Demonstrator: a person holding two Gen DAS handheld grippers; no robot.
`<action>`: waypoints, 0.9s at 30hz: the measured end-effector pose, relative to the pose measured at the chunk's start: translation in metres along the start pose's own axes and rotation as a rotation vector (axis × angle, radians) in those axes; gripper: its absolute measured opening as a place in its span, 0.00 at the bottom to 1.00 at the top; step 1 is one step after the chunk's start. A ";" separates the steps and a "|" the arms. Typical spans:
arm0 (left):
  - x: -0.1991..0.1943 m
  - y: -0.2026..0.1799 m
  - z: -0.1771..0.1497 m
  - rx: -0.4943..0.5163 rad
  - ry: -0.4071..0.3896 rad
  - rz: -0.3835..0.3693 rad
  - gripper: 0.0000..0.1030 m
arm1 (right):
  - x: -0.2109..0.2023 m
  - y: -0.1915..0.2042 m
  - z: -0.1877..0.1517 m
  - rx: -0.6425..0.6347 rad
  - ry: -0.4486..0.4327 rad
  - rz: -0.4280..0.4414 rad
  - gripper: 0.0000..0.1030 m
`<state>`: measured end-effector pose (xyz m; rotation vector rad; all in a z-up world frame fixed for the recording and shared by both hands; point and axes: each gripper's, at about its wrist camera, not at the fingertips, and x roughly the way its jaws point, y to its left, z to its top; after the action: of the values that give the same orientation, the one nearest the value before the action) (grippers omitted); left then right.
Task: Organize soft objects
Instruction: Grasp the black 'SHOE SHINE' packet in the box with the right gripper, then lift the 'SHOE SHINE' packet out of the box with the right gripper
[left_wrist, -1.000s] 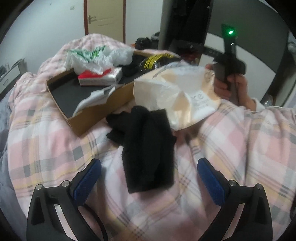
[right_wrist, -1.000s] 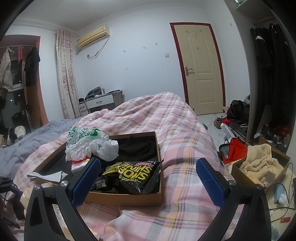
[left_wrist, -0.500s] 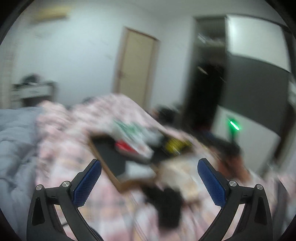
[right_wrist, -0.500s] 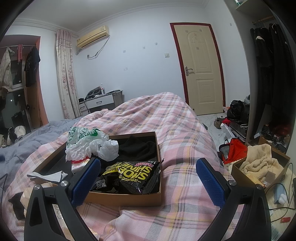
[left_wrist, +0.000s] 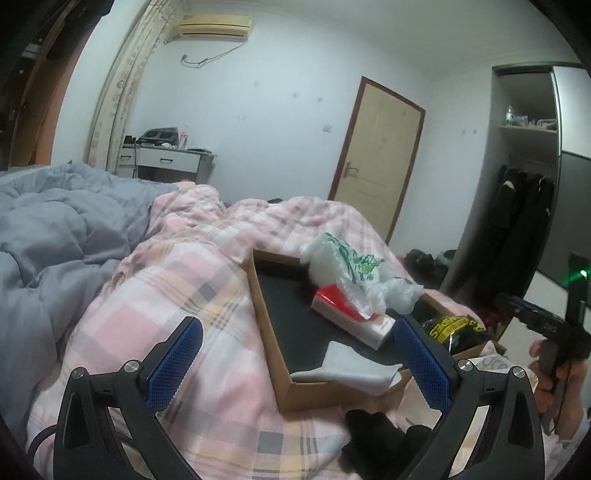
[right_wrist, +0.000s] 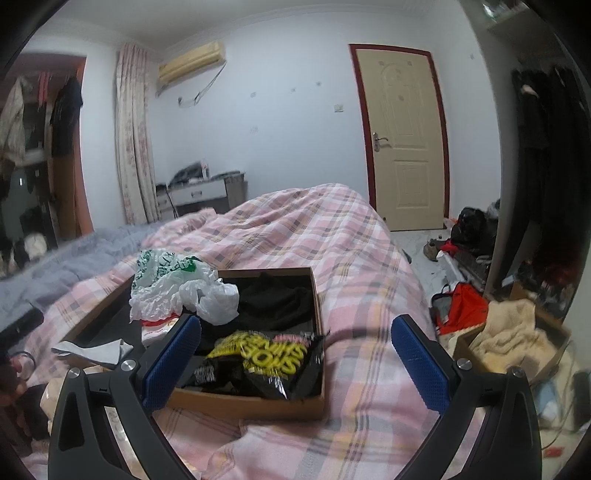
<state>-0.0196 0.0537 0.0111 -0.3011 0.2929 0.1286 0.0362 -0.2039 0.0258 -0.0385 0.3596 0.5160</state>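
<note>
Your left gripper (left_wrist: 295, 358) has its jaws spread wide and holds nothing; neither blue pad (left_wrist: 173, 363) touches any object. The relation that governs the coming move is this: the black cloth (left_wrist: 373, 435) lies below the jaws and toward the right-hand finger, on the pink plaid quilt (left_wrist: 177, 280), at the very bottom of the left wrist view, just outside the near corner of the cardboard box (left_wrist: 273, 354). Its long axis cannot be read, because the finger frame hides part of it. The jaws point over the cloth and into the box, so the likely requirement is to tilt the left gripper down before closing. Your right gripper (right_wrist: 295, 360) is also spread wide and empty. Between its fingers lies the black and yellow packet (right_wrist: 266, 358), resting inside the box; beyond the packet sit a dark garment (right_wrist: 277, 299) and a crumpled white plastic bag (right_wrist: 173, 288). From the right jaws, the black cloth lies far to the left and low, so the left gripper is judged nearer to it.
</note>
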 end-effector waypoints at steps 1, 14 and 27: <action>0.002 0.001 -0.002 -0.007 -0.001 -0.004 1.00 | 0.006 0.005 0.006 -0.035 0.036 -0.001 1.00; 0.018 0.028 -0.007 -0.151 0.085 -0.020 1.00 | 0.071 0.045 -0.018 -0.262 0.274 -0.177 0.98; 0.021 0.025 -0.007 -0.143 0.092 -0.012 1.00 | 0.057 0.049 -0.019 -0.279 0.196 -0.153 0.50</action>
<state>-0.0062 0.0770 -0.0088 -0.4510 0.3743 0.1242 0.0520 -0.1361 -0.0095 -0.3859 0.4696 0.4084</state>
